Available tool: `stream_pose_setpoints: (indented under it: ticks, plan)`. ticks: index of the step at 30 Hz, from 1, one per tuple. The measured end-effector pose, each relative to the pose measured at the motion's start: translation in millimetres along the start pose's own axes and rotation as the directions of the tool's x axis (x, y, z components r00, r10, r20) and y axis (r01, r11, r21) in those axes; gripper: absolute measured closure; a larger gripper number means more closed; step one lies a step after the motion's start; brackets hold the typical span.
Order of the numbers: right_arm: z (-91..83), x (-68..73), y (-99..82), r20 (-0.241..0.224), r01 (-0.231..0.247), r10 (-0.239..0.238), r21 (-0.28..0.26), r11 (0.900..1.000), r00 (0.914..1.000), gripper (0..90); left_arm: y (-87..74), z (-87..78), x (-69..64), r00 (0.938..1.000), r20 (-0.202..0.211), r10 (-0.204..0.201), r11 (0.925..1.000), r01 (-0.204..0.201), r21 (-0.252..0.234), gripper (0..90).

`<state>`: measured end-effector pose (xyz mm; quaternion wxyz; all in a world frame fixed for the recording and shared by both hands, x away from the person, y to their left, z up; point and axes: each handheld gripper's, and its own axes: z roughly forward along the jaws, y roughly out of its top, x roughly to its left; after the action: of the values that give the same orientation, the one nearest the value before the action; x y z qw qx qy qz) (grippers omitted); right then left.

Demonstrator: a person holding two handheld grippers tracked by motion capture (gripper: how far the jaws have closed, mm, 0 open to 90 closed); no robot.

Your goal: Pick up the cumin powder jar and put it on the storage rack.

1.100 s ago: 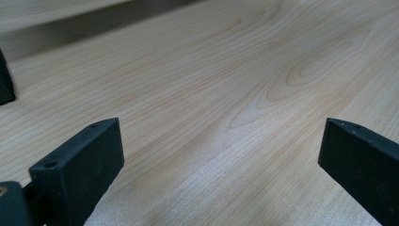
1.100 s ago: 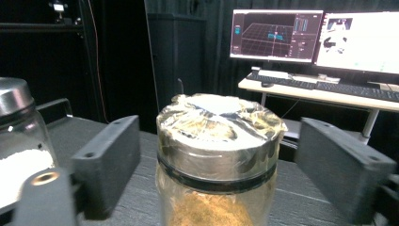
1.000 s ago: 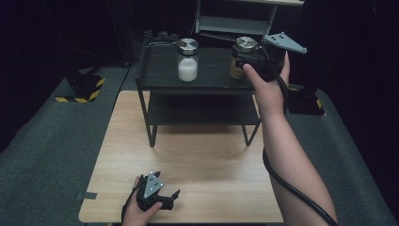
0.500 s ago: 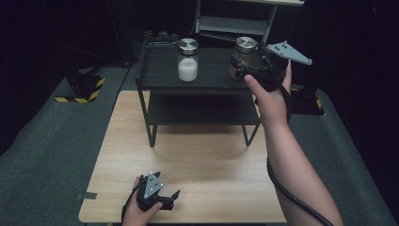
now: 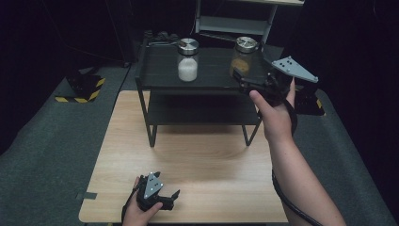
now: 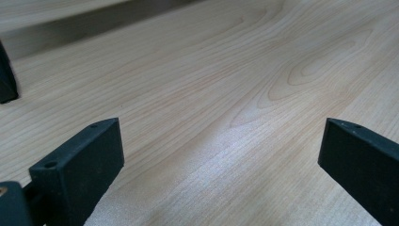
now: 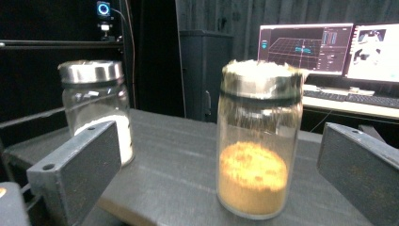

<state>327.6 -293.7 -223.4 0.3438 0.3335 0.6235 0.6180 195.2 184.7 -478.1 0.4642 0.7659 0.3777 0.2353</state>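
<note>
Drawn back slightly from the jar since a second ago, the right gripper [image 5: 240,80] now hovers at the front right edge of the black shelf [image 5: 160,77]. Its jaws are spread wide with nothing between them. Just ahead stands the jar of brown powder [image 7: 258,141] (upright, metal lid on), centred between the jaws but beyond their tips. A jar of white powder [image 7: 98,110] stands further left on the same shelf. The left gripper [image 5: 170,199] rests on the wooden bench [image 5: 207,165], jaws wide apart, empty.
</note>
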Motion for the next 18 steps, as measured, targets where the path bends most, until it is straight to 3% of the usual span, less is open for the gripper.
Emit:
stream_pose_setpoints:
  ticks: [18]
  plan:
    - [-46.4,-2.0,-53.7,-0.064,0.039,-0.038,0.028,0.9988,0.9972,0.2,-0.4,0.3,-1.5,0.9999,-0.002,-0.013,0.9999,0.013,-0.003,1.1]
